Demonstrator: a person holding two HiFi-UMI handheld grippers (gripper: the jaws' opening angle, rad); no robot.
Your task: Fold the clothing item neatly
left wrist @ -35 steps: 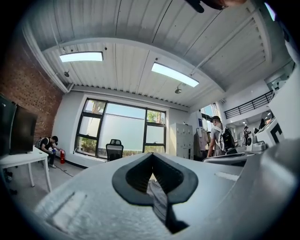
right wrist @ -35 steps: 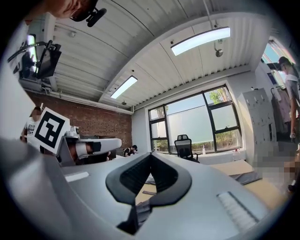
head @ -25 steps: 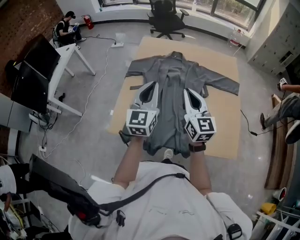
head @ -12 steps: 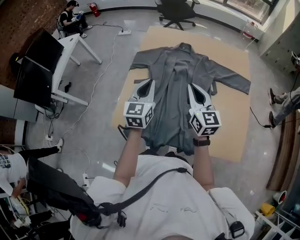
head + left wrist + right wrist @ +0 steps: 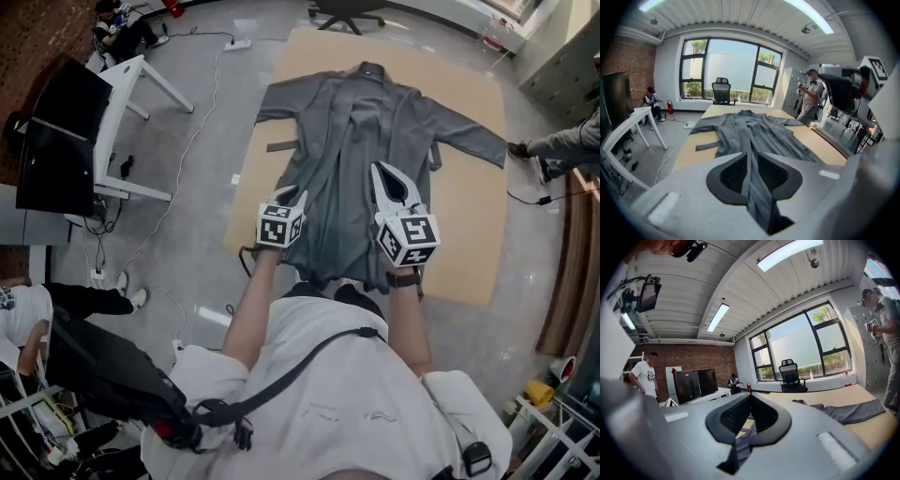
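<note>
A grey robe lies spread on a tan board on the floor, collar far, sleeves out to both sides. My left gripper is low over the near hem's left part. Its jaws have just been opening, and in the left gripper view a gap shows between the pads, with a fold of the robe still lying in it. My right gripper is higher, over the hem's right part. In the right gripper view it is shut on a grey strip of the hem.
A white desk with black monitors stands to the left, with cables on the floor beside it. An office chair is beyond the board. A person's leg reaches in at the right. The robe's belt end sticks out left.
Both grippers have come down toward the board with the hem. The left one dropped much further and tipped downward, and its jaws have parted. The right one stays shut on the hem.
</note>
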